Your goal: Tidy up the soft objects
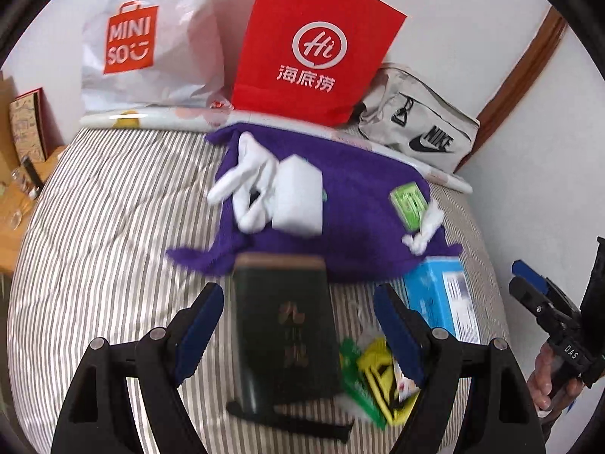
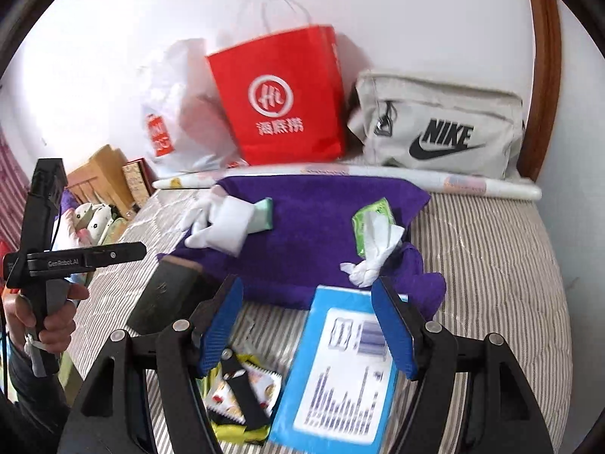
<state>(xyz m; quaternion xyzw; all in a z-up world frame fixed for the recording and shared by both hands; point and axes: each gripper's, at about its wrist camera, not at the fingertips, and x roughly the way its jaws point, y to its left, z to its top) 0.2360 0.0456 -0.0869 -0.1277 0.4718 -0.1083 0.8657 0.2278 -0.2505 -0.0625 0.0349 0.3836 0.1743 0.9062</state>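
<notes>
Hanging over a bed with a grey and white striped cover, the left gripper has its two blue pads spread wide with nothing pinched; a tall dark green box with gold letters stands on the bed in the gap between them, and the pads do not touch it. The right gripper is spread wide too and holds nothing, with a flat blue packet with a white label lying on the bed under it. Beside that packet sits a little heap of yellow and green snack wrappers, and a black strap lies across them. In the right wrist view a hand holds the handle of the left gripper at the left edge. A bit farther back, a soft purple towel lies crumpled in the middle of the bed. On it rest a pair of white gloves, touching a white folded cloth, and over to the right a small green tissue pack with a white crumpled tissue pulled out. Behind the towel a long white paper roll lies across the bed. Farthest back, against the white wall, stand a white plastic shopping bag with a red logo, a red paper bag with white handles and a pale grey cloth pouch with a black logo.
</notes>
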